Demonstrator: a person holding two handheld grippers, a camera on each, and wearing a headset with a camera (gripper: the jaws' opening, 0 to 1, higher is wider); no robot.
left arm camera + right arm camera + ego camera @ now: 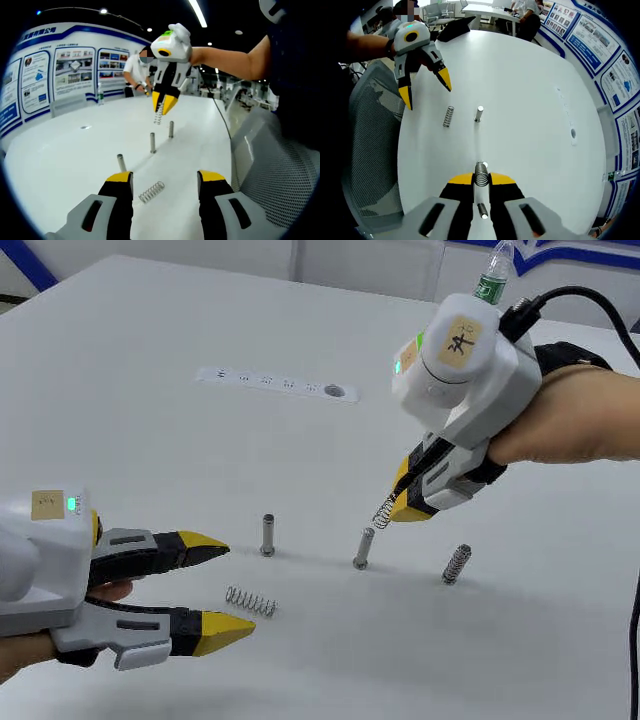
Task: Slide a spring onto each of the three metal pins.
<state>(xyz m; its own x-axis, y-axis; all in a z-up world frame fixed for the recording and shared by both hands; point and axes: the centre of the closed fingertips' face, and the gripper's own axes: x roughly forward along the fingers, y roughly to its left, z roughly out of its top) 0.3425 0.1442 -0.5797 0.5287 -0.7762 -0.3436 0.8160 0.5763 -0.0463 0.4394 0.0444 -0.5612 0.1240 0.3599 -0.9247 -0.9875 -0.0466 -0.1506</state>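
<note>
Three metal pins stand in a row on the white table (150, 360): a bare left pin (267, 535), a bare middle pin (364, 548), and a right pin (456, 563) with a spring around it. My right gripper (400, 502) is shut on a second spring (384, 510), which hangs tilted just above and to the right of the middle pin. In the right gripper view this spring (480, 174) sits between the yellow tips. A third spring (250, 601) lies flat on the table between the open jaws of my left gripper (222, 588), untouched; it is also seen as the loose spring (151, 191).
A white power strip (275, 383) lies farther back on the table. A bottle (492, 280) stands at the far right edge. A mesh chair (270, 165) is beside the table, and a person (135, 75) stands in the background.
</note>
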